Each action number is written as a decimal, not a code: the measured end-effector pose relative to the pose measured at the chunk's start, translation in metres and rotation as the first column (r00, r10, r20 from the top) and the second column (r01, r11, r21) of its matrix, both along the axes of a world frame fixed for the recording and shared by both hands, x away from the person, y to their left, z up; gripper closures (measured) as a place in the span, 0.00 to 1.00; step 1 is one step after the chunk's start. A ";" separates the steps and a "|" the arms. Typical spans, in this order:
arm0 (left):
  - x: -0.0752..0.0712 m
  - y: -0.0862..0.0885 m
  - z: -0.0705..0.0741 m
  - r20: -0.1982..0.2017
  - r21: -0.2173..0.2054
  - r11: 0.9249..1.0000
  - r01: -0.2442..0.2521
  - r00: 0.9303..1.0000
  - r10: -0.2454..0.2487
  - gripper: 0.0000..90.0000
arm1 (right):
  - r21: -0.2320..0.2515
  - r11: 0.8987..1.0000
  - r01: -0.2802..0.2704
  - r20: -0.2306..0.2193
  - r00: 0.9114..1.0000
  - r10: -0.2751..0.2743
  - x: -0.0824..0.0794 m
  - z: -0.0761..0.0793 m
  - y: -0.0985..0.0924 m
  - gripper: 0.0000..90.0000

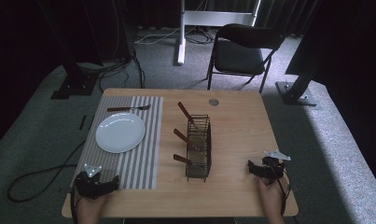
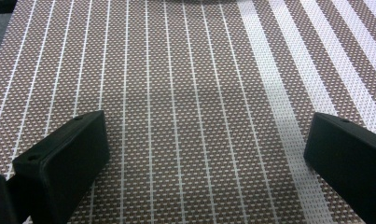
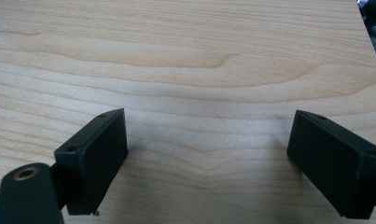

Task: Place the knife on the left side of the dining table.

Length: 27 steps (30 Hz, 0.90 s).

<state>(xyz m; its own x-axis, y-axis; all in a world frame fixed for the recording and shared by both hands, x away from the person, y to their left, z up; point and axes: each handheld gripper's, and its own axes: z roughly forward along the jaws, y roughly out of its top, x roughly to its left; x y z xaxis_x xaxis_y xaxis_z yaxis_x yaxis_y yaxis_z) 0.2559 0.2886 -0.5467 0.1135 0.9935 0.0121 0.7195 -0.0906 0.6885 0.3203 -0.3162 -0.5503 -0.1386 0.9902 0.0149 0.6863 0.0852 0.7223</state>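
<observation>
My left gripper (image 1: pixel 114 181) rests at the near left corner over the striped placemat (image 1: pixel 134 154), open with nothing between its jaws; in the left gripper view (image 2: pixel 206 149) the jaws stand wide apart above the woven mat (image 2: pixel 185 70). My right gripper (image 1: pixel 251 167) lies near the table's front right, open and empty; its own view (image 3: pixel 206 144) looks along wide jaws at bare wood (image 3: pixel 190 56). A white plate (image 1: pixel 120 132) sits on the mat, with a fork (image 1: pixel 128 108) beyond it. A black wire basket (image 1: pixel 198 147) in the middle holds three wooden-handled utensils (image 1: pixel 182 136).
The wooden table (image 1: pixel 241 126) has a small round grommet (image 1: pixel 213 101) near its far edge. A black folding chair (image 1: pixel 241 51) stands behind the table, with a white stand (image 1: pixel 182 32) and cables on the grey carpet. Bare wood lies right of the basket.
</observation>
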 end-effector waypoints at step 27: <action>0.002 0.002 0.001 0.000 -0.001 0.999 0.049 0.999 -0.049 0.03 | -0.002 1.000 0.000 0.001 1.000 0.000 0.001 0.000 0.000 0.13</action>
